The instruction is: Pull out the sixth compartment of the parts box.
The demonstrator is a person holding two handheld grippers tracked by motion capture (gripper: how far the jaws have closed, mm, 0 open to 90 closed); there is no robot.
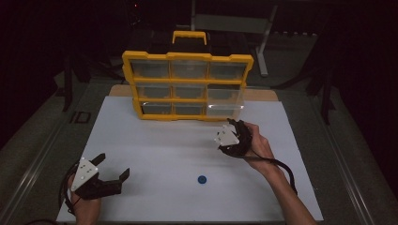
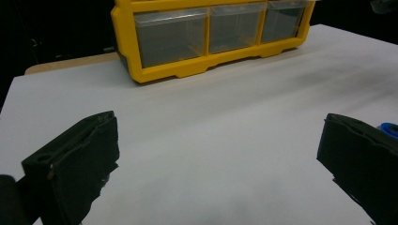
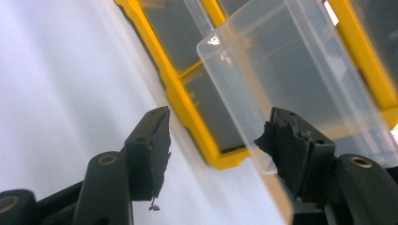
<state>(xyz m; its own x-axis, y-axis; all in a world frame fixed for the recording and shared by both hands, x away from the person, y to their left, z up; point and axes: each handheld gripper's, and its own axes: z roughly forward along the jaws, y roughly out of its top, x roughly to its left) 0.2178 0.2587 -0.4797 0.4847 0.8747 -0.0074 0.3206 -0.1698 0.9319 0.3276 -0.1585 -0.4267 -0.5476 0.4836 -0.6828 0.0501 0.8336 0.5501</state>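
A yellow organizer (image 1: 187, 57) with clear drawers stands upright at the back of the white board (image 1: 164, 145). Its lower right drawer (image 1: 225, 102) is pulled out toward me. My right gripper (image 1: 234, 125) points at that drawer from just in front. In the right gripper view the jaws (image 3: 213, 136) stand apart, with the clear drawer (image 3: 281, 79) wall close beside the right pad and nothing pinched. My left gripper (image 1: 113, 165) rests at the board's near left, open and empty (image 2: 220, 140). A small blue round piece (image 1: 202, 179) lies on the board between the hands.
The blue piece (image 2: 389, 129) peeks out behind the right jaw in the left gripper view. A wooden board edge (image 1: 263, 93) shows behind the organizer. Dark floor and metal stand legs (image 1: 265, 47) surround the table.
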